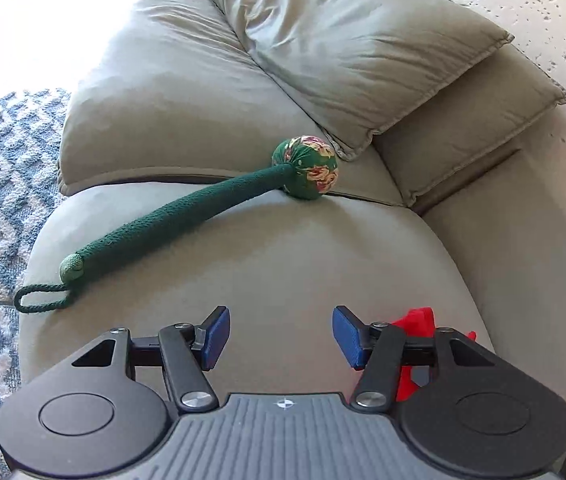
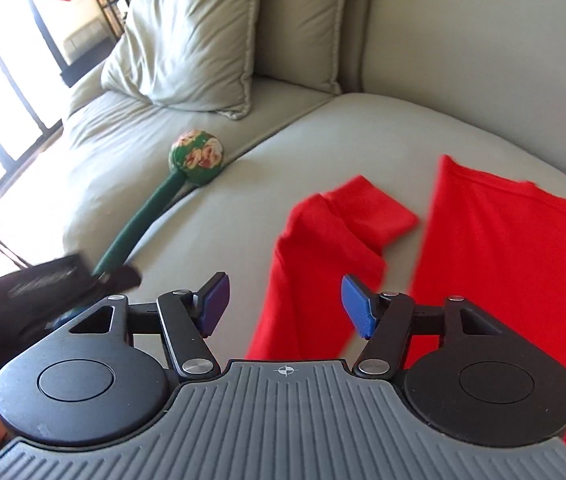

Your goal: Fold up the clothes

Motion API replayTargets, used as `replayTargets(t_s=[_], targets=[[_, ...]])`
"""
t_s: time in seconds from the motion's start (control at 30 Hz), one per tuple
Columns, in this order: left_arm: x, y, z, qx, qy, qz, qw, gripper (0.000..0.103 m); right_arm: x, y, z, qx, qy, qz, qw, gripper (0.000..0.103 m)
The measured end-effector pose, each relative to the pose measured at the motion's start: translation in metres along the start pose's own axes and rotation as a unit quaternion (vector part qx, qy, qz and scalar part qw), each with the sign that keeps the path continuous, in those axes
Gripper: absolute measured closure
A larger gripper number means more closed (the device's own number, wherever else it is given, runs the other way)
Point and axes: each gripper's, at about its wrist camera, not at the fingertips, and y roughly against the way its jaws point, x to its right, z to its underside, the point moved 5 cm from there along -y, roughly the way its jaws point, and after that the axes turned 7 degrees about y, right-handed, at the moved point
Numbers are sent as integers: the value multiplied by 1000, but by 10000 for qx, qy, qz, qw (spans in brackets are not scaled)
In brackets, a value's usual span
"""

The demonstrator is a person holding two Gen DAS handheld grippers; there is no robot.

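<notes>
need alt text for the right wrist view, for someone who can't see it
The open right gripper, nothing between its blue pads, hovers over a red shirt spread on a grey-green sofa, one sleeve folded inward. To the left lie a green massage hammer with a floral ball head and a matching cushion.

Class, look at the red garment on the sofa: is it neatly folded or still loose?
Loose. The red cloth garment lies in uneven flaps on the grey fabric sofa, one sleeve-like piece sticking out.
</notes>
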Motion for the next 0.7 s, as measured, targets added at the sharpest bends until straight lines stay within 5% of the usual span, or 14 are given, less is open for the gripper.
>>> replayTargets(t_s=[0.13, 0.37, 0.4, 0.43, 0.47, 0.6, 0.7], targets=[[-13, -12, -3, -105, 428, -234, 9988, 48, -10, -55, -11, -185, 76, 45, 9998, 38], [-20, -19, -2, -222, 442, -487, 9976, 48, -28, -108, -5, -421, 1178, 912, 9879, 40], [-22, -18, -3, -191, 457, -500, 9975, 48, -29, -110, -5, -373, 1307, 972, 9859, 47], [-24, -16, -5, -138, 477, -512, 9975, 48, -26, -108, -6, -362, 1216, 960, 9873, 78], [-27, -14, -7, -108, 519, -544, 9971, 48, -21, -104, -9, -324, 1079, 978, 9888, 97], [-38, -14, -12, -74, 776, -688, 9946, 47, -5, -73, -20, 42, 756, 967, 9924, 101], [-47, -15, -15, -81, 996, -774, 9920, 47, -17, -40, -32, 382, 637, 263, 9969, 101]])
